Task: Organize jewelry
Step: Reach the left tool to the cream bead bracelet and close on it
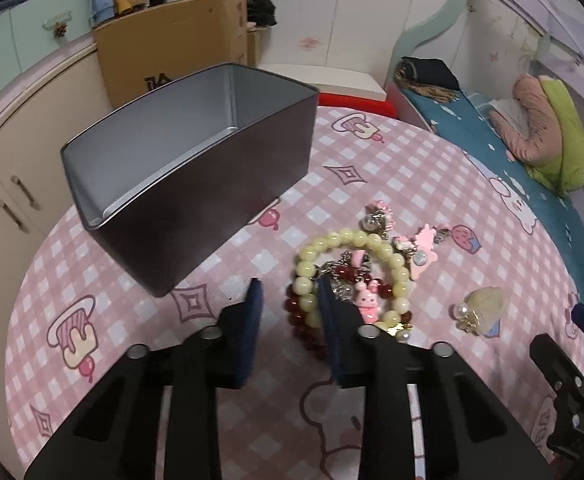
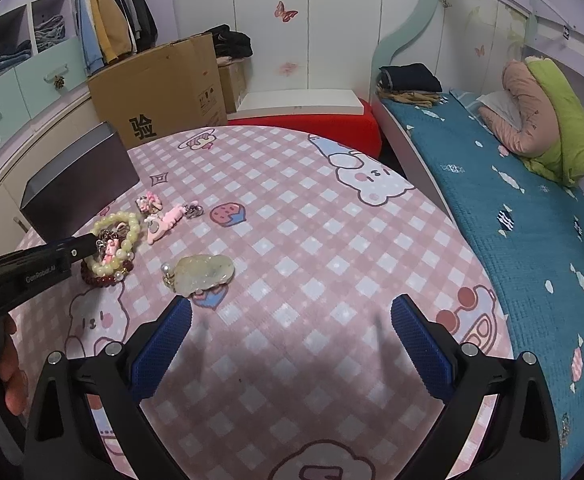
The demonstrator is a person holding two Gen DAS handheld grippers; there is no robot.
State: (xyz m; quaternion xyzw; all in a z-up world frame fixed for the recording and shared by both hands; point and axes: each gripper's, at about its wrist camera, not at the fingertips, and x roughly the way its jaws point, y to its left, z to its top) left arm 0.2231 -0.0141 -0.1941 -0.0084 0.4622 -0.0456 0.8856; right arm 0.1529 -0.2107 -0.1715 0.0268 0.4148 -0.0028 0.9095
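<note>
While the left claw [image 1: 288, 292] stood part open and empty over the bench [image 1: 472, 184], its right finger lay across the near edge of the bead bracelets [image 1: 352, 276], and its left finger stood clear on bare cloth. The heap therefore lay slightly right of the claw's centre line. Further right, the pale pendant [image 1: 482, 310] rested apart. Beyond and to the left stood the open tin [image 1: 196, 168], empty. The right claw [image 2: 292, 316] hung wide open, holding nothing, the pendant just ahead-left; the left claw was judged nearer the bracelets.
</note>
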